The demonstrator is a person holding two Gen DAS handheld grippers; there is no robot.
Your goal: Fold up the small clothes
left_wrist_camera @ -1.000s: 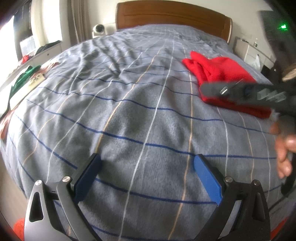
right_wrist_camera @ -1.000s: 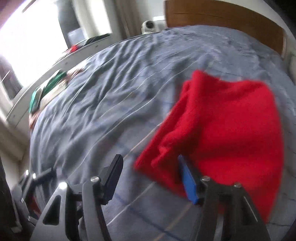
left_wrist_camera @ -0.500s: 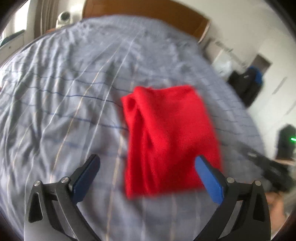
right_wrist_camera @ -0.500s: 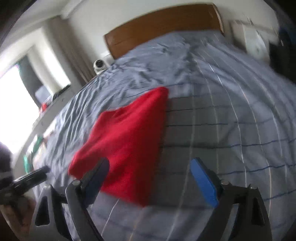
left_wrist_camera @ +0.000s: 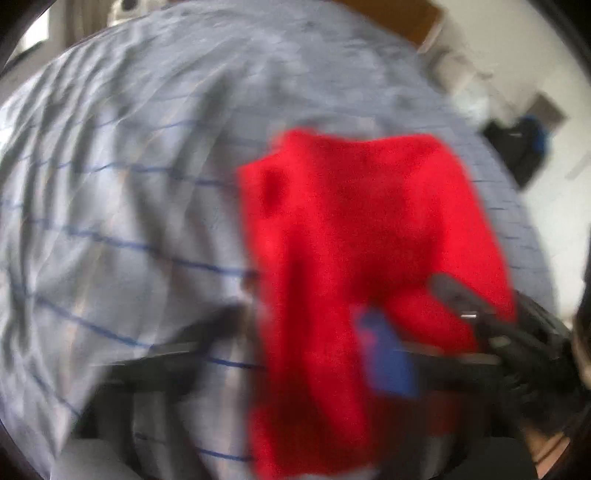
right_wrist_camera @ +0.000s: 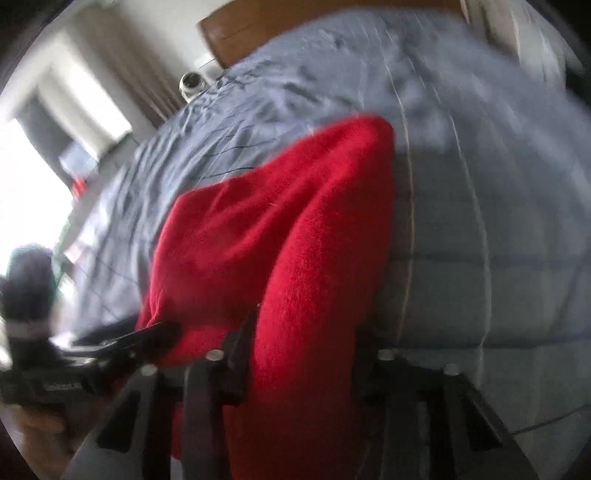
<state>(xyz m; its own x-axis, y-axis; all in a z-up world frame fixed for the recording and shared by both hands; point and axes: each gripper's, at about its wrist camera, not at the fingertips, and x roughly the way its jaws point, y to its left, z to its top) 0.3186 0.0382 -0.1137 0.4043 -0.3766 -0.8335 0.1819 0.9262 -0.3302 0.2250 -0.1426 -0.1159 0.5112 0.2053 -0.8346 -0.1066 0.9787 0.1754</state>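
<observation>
Red garment [left_wrist_camera: 369, 236] lies lengthwise on the bed [left_wrist_camera: 110, 221], its near edge between both grippers' closing fingers: left gripper [left_wrist_camera: 310, 343], right gripper [right_wrist_camera: 303, 354].

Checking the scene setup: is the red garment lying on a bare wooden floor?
No, the red garment lies on a grey striped bedspread covering a bed with a wooden headboard.
</observation>
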